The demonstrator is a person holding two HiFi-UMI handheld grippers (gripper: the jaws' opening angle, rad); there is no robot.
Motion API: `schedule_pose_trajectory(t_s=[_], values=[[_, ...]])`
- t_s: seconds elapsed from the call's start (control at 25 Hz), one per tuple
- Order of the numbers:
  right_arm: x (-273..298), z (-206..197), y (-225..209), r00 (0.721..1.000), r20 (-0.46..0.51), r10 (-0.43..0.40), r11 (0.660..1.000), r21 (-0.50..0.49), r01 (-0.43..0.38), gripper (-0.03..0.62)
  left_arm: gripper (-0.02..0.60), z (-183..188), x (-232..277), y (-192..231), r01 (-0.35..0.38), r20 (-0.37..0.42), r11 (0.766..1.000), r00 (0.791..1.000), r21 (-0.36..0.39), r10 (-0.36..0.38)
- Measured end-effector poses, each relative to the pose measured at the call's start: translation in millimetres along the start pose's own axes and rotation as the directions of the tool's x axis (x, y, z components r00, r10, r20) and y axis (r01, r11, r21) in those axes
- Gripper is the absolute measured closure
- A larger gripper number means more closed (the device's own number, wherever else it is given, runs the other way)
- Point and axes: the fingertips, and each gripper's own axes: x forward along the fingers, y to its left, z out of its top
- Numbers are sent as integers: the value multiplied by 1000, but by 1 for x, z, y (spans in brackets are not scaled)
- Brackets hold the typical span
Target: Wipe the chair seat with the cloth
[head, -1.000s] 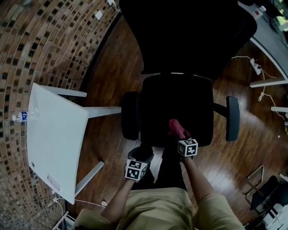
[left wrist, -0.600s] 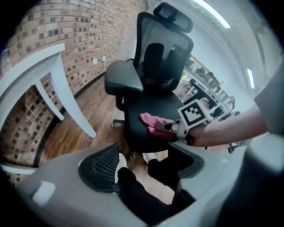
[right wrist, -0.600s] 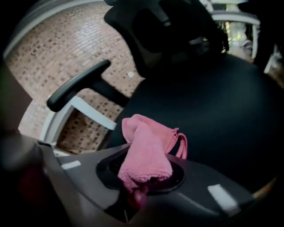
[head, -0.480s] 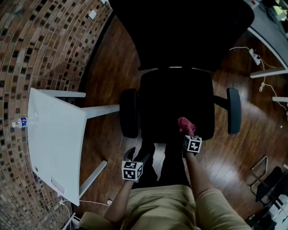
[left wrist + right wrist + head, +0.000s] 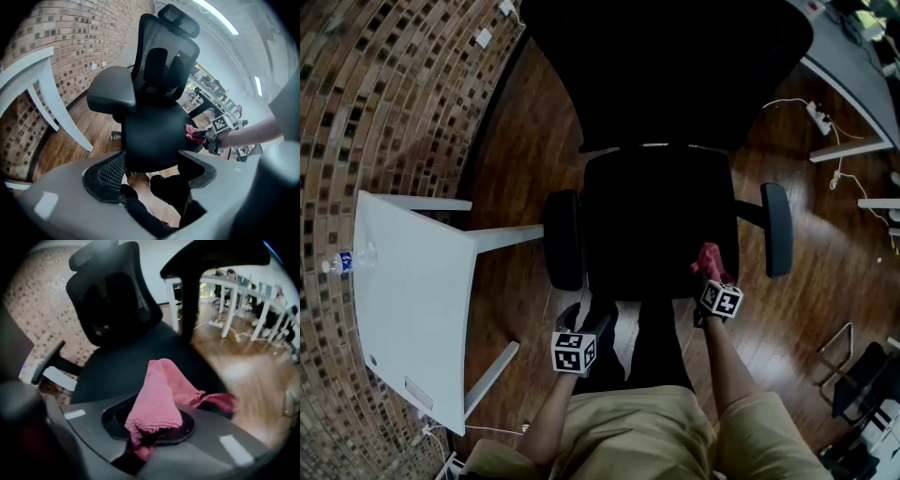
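The black chair seat [image 5: 661, 225] lies just ahead of the person's knees, its mesh backrest [image 5: 666, 66] behind it. A pink cloth [image 5: 710, 258] rests at the seat's front right corner, and my right gripper [image 5: 713, 277] is shut on it. In the right gripper view the cloth [image 5: 161, 394] bunches up out of the closed jaws of that gripper [image 5: 145, 441], with the seat [image 5: 122, 366] beyond. My left gripper [image 5: 584, 321] hangs off the seat, below its front left corner. Its jaws [image 5: 150, 173] stand apart with nothing between them; the seat [image 5: 154, 133] and the cloth [image 5: 191, 132] show ahead.
Black armrests flank the seat, one left [image 5: 563, 239] and one right [image 5: 776, 230]. A white table [image 5: 403, 309] stands at the left against the brick wall, with a water bottle [image 5: 342, 262] at its edge. White desk legs and a power strip [image 5: 818, 116] sit at the far right.
My right gripper has slid the pink cloth to the right along the seat's front part, from near the middle to the front right corner. The left gripper has hardly moved.
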Motion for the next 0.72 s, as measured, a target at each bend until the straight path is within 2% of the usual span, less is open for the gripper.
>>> schedule_pose_trajectory(t_s=[0.04, 0.08, 0.12, 0.2, 0.24, 0.28, 0.32, 0.36, 0.44, 0.52, 0.6, 0.64, 0.72], values=[[10, -17, 41, 994, -27, 101, 995, -1, -102, 534, 241, 1, -4, 4, -9, 4, 1000, 1000, -2, 9], [18, -35, 87, 977, -62, 202, 979, -10, -203, 534, 241, 2, -8, 9, -18, 6, 1000, 1000, -2, 18], [25, -54, 136, 949, -100, 299, 953, -19, -302, 534, 241, 1, -12, 15, -27, 7, 1000, 1000, -2, 27], [32, -89, 228, 873, -168, 457, 882, -40, -469, 534, 241, -1, -19, 24, -45, 6, 999, 999, -7, 45], [32, -103, 263, 842, -195, 503, 852, -54, -521, 534, 241, -4, -21, 25, -51, 3, 999, 999, -9, 51], [33, -114, 287, 824, -215, 524, 835, -60, -547, 534, 241, -7, -22, 25, -54, -2, 999, 999, -8, 53], [33, -124, 300, 819, -231, 525, 834, -56, -550, 534, 241, -9, -22, 24, -53, -8, 999, 999, -5, 53], [35, -132, 304, 827, -240, 508, 845, -48, -533, 534, 241, -11, -23, 23, -51, -13, 999, 999, 1, 51], [41, -135, 283, 864, -222, 452, 884, -16, -467, 534, 241, -13, -26, 22, -48, -18, 999, 999, 10, 48], [40, -121, 231, 912, -149, 381, 924, 37, -380, 534, 241, -13, -26, 18, -40, -15, 999, 999, 10, 40], [26, -96, 152, 965, -67, 254, 966, 76, -249, 534, 241, -12, -22, 11, -26, -13, 1000, 1000, 11, 26], [14, -79, 109, 983, -29, 184, 980, 86, -181, 534, 241, -11, -20, 8, -18, -11, 1000, 1000, 12, 18], [-11, -51, 27, 998, 32, 62, 995, 81, -64, 534, 241, -10, -14, 3, -5, -9, 1000, 1000, 15, 5]])
